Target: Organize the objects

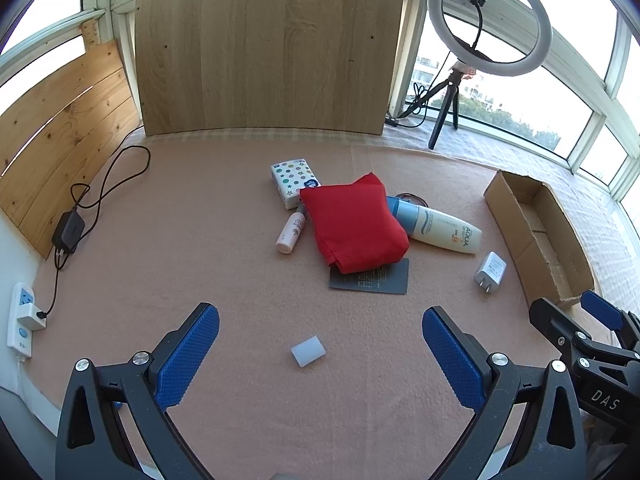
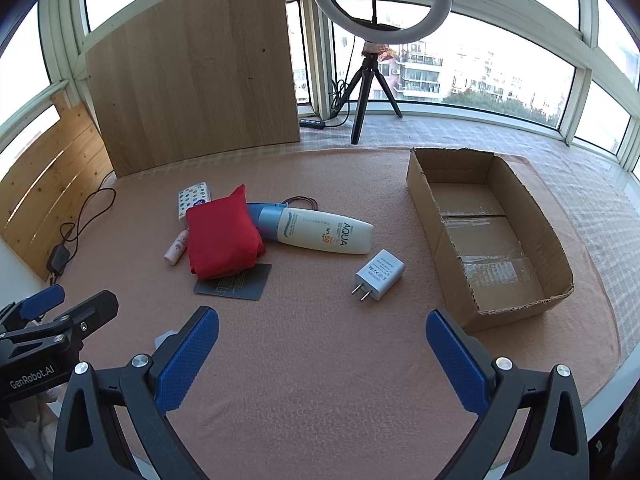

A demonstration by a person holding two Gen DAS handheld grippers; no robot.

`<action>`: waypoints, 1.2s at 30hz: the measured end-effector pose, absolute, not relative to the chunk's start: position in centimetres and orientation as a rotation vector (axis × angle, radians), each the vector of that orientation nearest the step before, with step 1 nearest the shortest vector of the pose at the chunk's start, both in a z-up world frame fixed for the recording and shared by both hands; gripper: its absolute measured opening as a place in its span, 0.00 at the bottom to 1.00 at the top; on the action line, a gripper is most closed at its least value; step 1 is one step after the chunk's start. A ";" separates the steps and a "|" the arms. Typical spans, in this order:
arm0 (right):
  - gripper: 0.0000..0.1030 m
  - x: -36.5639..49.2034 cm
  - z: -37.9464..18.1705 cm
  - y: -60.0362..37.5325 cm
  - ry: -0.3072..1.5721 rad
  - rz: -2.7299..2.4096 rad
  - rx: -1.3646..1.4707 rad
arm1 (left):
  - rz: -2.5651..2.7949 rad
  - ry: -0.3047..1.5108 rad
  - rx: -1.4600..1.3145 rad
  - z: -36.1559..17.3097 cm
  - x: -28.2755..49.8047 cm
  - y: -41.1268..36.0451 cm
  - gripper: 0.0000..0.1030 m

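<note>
Hovering wide apart, left tool [image 1: 320, 344] straddles small white cap [image 1: 308, 350].

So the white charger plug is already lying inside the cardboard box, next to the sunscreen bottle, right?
Not quite. The white charger plug lies on the pink cloth, outside the cardboard box, which holds nothing; the right wrist view shows this. It is indeed next to the sunscreen bottle.

White ring light on black tripod [image 2: 372, 80] by window; tall wooden board [image 1: 264, 48] leaning behind; black power adapter [image 1: 68, 232], white power strip [image 1: 22, 316] far left.
</note>
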State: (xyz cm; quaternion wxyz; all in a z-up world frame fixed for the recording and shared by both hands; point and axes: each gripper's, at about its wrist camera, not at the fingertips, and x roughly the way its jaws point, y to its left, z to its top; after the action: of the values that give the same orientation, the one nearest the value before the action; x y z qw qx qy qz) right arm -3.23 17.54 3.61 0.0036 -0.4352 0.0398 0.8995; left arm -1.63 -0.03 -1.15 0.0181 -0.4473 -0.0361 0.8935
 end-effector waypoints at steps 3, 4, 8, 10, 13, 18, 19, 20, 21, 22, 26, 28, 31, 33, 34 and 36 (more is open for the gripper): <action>1.00 -3.3 3.6 17.5 0.125 2.818 -1.366 | 2.773 -0.110 -1.389 -1.2 -1.7 0.1 1.00; 1.00 -3.4 3.6 17.5 0.125 2.817 -1.367 | 2.772 -0.110 -1.389 -1.2 -1.8 0.1 1.00; 1.00 -3.4 3.5 17.5 0.127 2.816 -1.369 | 2.772 -0.111 -1.391 -1.2 -1.9 0.1 1.00; 1.00 -3.5 3.4 17.5 0.126 2.815 -1.372 | 2.772 -0.111 -1.393 -1.3 -1.9 0.1 1.00; 1.00 -3.6 3.3 17.5 0.126 2.814 -1.375 | 2.770 -0.113 -1.397 -1.4 -2.1 0.1 1.00; 1.00 -3.8 3.2 17.4 0.126 2.810 -1.382 | 2.769 -0.118 -1.401 -1.5 -2.2 -0.1 1.00; 1.00 -3.9 3.1 17.4 0.127 2.809 -1.383 | 2.767 -0.120 -1.403 -1.6 -2.3 -0.2 1.00; 1.00 -3.9 3.1 17.4 0.129 2.806 -1.387 | 2.766 -0.123 -1.409 -1.6 -2.5 -0.3 1.00; 1.00 -3.9 3.1 17.5 0.131 2.803 -1.389 | 2.764 -0.128 -1.412 -1.7 -2.7 -0.4 1.00; 1.00 -4.0 3.0 17.6 0.133 2.801 -1.390 | 2.760 -0.131 -1.417 -1.8 -3.0 -0.5 1.00; 1.00 -4.0 2.8 18.0 0.135 2.784 -1.397 | 2.739 -0.156 -1.441 -2.5 -4.3 -0.8 1.00; 1.00 -4.0 2.7 18.3 0.139 2.774 -1.401 | 2.721 -0.169 -1.444 -2.8 -5.2 -0.7 1.00; 1.00 -4.0 2.4 18.8 0.147 2.757 -1.409 | 2.721 -0.174 -1.442 -3.2 -6.8 -0.4 1.00; 1.00 -4.0 2.2 19.2 0.151 2.747 -1.415 | 2.706 -0.193 -1.455 -3.6 -8.2 -0.3 1.00; 1.00 -4.0 2.2 19.3 0.151 2.743 -1.416 | 2.696 -0.210 -1.464 -3.9 -8.9 -0.3 1.00; 1.00 -3.9 2.1 19.7 0.150 2.736 -1.417 | 2.697 -0.232 -1.482 -4.5 -10.3 -0.2 0.98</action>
State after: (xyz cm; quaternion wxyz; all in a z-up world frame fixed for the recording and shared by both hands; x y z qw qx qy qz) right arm -3.92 19.68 2.12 0.0285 -0.4592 0.0487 0.8865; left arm -10.33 -0.20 -4.50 0.0276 -0.4801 -0.0751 0.8735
